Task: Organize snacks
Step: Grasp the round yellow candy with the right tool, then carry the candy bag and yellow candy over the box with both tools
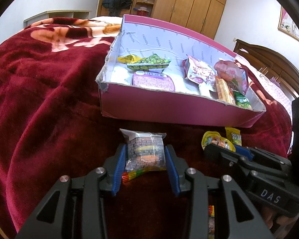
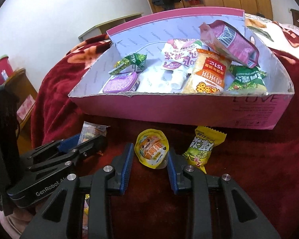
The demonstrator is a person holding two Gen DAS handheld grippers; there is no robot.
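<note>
A pink cardboard box lies on the bed with several snacks in it: a purple tub, green pea packets, pink pouches and a yellow cracker bag. In front of it, my left gripper is shut on a clear-wrapped snack packet resting on the blanket. To its right, my right gripper is shut on a round yellow jelly cup, both blue pads against its rim. A yellow-green lemon candy lies loose just right of the right finger.
A dark red plush blanket covers the bed. A rainbow-striped candy strip lies under the left gripper. A wooden wardrobe stands behind, a headboard at the right, and a red bin on a low stand at the left.
</note>
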